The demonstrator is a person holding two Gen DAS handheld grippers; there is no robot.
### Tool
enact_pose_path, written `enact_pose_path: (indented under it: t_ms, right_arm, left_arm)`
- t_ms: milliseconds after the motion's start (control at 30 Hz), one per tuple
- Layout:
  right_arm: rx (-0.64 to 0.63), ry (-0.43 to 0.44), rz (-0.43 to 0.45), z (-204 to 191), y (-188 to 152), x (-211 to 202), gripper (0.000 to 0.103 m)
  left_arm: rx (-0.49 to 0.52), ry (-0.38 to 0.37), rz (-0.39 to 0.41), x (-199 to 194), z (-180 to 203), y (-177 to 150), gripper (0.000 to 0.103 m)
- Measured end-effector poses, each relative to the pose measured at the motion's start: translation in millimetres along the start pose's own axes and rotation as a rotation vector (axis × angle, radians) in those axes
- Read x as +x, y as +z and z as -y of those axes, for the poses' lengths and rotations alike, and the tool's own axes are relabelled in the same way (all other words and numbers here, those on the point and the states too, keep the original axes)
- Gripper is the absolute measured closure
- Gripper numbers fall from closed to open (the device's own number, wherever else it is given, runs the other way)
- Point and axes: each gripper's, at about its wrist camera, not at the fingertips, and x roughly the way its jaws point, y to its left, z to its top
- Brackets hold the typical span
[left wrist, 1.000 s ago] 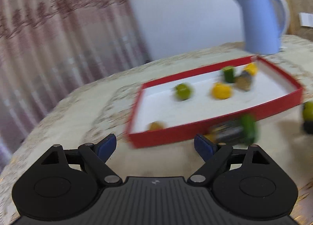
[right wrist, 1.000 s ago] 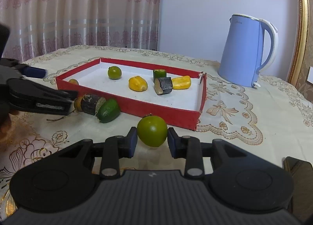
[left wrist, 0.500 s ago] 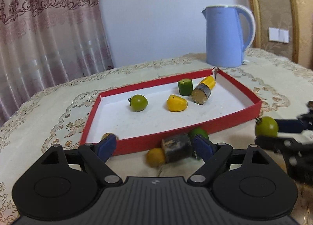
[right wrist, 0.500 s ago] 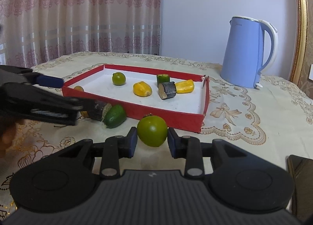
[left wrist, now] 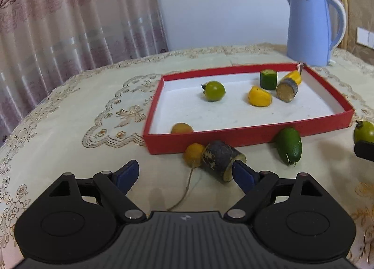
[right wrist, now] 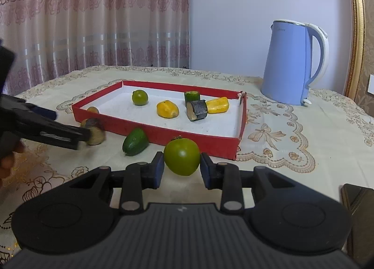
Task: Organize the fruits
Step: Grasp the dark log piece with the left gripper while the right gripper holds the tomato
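Note:
My left gripper (left wrist: pixel 184 173) stands open and low over the tablecloth in front of the red tray (left wrist: pixel 233 137). A dark bark-skinned cylinder piece (left wrist: pixel 222 160) lies just ahead, its cut end against the right fingertip (left wrist: pixel 243 174). A small orange fruit (left wrist: pixel 194 154) with a long stem lies beside it. A green oval fruit (left wrist: pixel 288 145) rests against the tray's front wall. My right gripper (right wrist: pixel 181 163) is shut on a round green fruit (right wrist: pixel 182 156) held above the cloth before the tray (right wrist: pixel 205 141). The left gripper (right wrist: pixel 70 124) shows in the right wrist view, by the cylinder (right wrist: pixel 94 133).
In the tray lie a round green fruit (left wrist: pixel 213 91), yellow pieces (left wrist: pixel 259 96), a green cylinder (left wrist: pixel 268 79), a second dark cylinder (left wrist: pixel 287 89) and a small brownish fruit (left wrist: pixel 182 128). A blue kettle (right wrist: pixel 287 63) stands behind its far right corner. A dark flat object (right wrist: pixel 357 201) lies at the right.
My left gripper has swung round and come in toward the dark cylinder and orange fruit before the tray; its view is sharp now. The right gripper holds the green fruit still.

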Motion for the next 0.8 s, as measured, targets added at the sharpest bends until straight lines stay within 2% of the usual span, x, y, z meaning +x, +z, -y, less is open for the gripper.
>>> enact_pose_path:
  t_ms: [133, 267, 500, 800]
  right_arm:
    - [-0.005, 0.004, 0.005, -2, 3, 0, 0.072]
    - [-0.013, -0.004, 0.011, -4, 6, -1, 0.072]
    - [-0.023, -0.012, 0.027, -7, 13, 0, 0.072]
    - [-0.04, -0.016, 0.048, -11, 23, 0, 0.072]
  left_arm:
    - [0.035, -0.076, 0.093, -21, -7, -5, 0.015]
    - [0.083, -0.096, 0.154, -26, 0, -8, 0.015]
    - [0.077, -0.172, 0.14, -22, 9, -7, 0.016]
    - [0.041, -0.123, 0.089, -7, 12, -3, 0.016]
